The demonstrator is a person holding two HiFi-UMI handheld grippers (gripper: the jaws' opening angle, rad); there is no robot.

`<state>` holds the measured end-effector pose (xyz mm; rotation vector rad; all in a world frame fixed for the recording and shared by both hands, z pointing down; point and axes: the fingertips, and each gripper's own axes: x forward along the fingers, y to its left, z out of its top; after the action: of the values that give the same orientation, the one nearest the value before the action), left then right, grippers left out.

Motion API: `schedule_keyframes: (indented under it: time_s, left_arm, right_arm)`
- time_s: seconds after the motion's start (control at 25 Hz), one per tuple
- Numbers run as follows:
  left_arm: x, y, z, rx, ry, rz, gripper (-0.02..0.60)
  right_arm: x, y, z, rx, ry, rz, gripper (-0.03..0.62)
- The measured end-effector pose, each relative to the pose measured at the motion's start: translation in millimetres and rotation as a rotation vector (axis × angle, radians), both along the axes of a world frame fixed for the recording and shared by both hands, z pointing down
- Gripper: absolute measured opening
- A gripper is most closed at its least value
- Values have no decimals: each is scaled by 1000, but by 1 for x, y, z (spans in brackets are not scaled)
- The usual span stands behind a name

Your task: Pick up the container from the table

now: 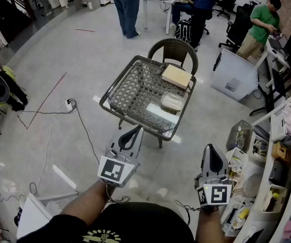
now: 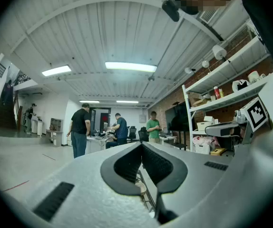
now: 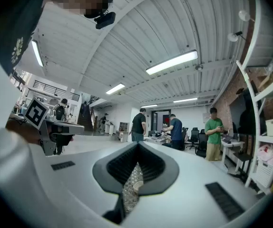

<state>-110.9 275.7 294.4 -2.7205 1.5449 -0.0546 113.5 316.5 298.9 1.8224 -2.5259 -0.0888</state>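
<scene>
The container (image 1: 172, 102), clear plastic with a pale lid, lies on the right side of the wicker table (image 1: 130, 92) in the head view. A flat tan box (image 1: 176, 76) sits behind it at the table's far corner. My left gripper (image 1: 137, 129) hovers just short of the table's near edge, shut and empty. My right gripper (image 1: 210, 147) is lower right over the floor, also shut with nothing held. In the left gripper view the left gripper (image 2: 141, 144) has its jaws meeting at the tip. In the right gripper view the right gripper (image 3: 137, 144) shows the table's weave (image 3: 128, 191) through the gap behind its tips.
A wicker chair (image 1: 175, 49) stands behind the table. A white bin (image 1: 232, 77) is at the right, and cluttered shelves (image 1: 267, 161) run along the right edge. Cables and a power strip (image 1: 69, 105) lie on the floor at left. People (image 1: 126, 4) stand at desks beyond.
</scene>
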Motion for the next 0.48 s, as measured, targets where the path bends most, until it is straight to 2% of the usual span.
schedule_keyframes:
  time_s: [0.48]
  left_arm:
    - [21,-13,-4,13,-16,-21,9]
  right_arm:
    - [26,-9,-3,25,-53,-31,11]
